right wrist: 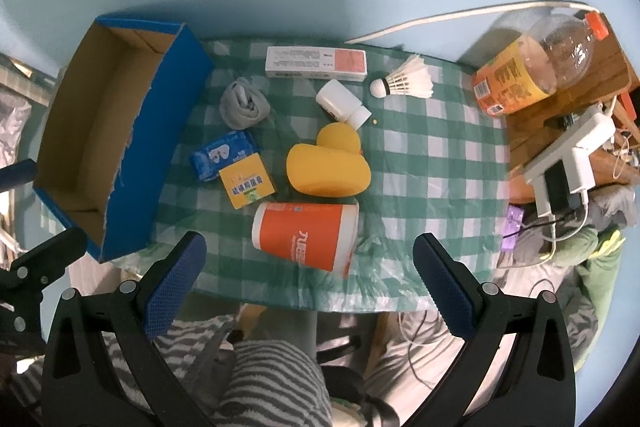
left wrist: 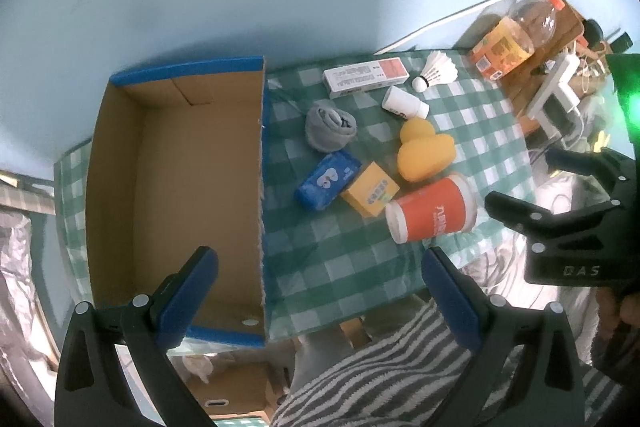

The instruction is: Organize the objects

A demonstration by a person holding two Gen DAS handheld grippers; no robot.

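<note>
Black hand-held gripper point(right wrist: 310, 263), blue pads point(right wrist: 176, 275)

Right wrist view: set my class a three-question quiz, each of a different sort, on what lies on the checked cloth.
1. True or false: the blue cardboard box already holds an object.
2. Which item lies nearest the right tool? A) shuttlecock B) orange cup C) rolled grey sock
3. Fill in: the white pill bottle lies on its ____.

Key: 1 false; 2 B; 3 side.
</note>
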